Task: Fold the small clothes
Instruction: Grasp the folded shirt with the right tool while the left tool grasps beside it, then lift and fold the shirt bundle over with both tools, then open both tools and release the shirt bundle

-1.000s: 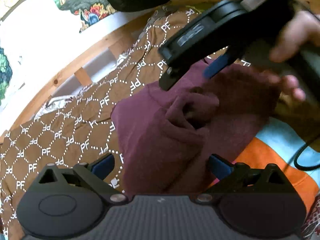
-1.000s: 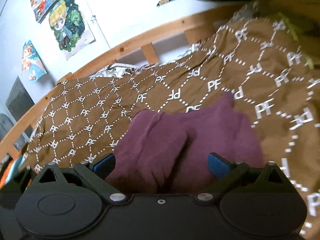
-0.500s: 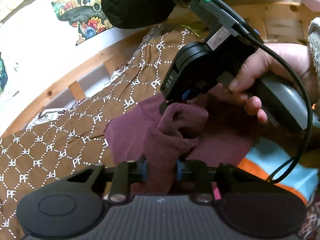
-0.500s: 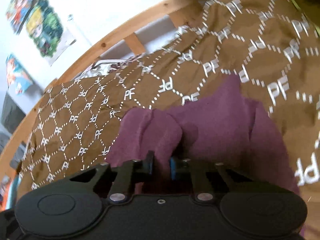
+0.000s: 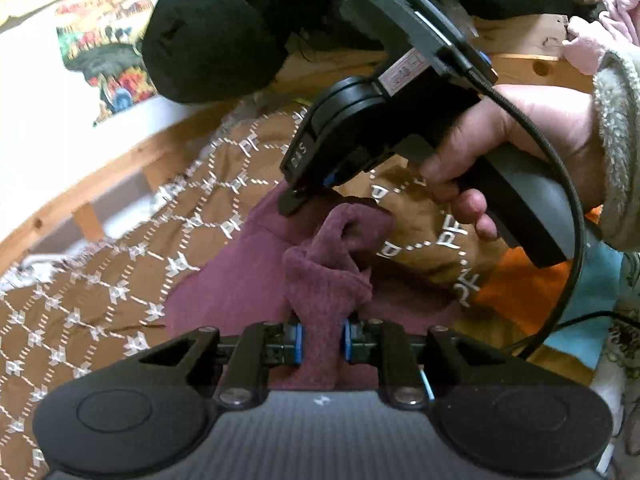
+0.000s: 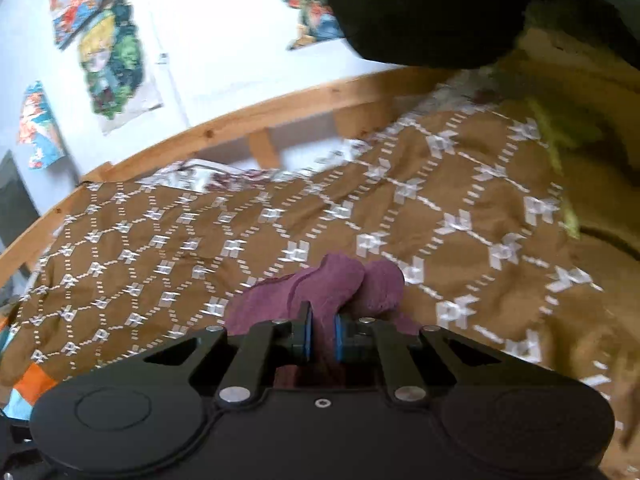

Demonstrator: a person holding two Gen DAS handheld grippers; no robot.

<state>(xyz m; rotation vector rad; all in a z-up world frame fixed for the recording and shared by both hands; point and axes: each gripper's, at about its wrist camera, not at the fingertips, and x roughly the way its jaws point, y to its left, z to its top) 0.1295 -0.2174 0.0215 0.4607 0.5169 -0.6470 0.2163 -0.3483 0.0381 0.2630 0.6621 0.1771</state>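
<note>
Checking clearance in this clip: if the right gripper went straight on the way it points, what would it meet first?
Beyond the maroon garment pinched in the right gripper, the line ahead most likely meets the brown patterned bedspread, well before the wooden bed rail. Depth is hard to judge through the fisheye.

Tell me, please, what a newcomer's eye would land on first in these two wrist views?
First, the maroon garment, bunched up at centre and pinched by the left gripper at the bottom of its view and by the right gripper likewise. Beneath it spreads the brown patterned blanket. In the left view's upper right, a hand holds the other gripper's handle.
</note>
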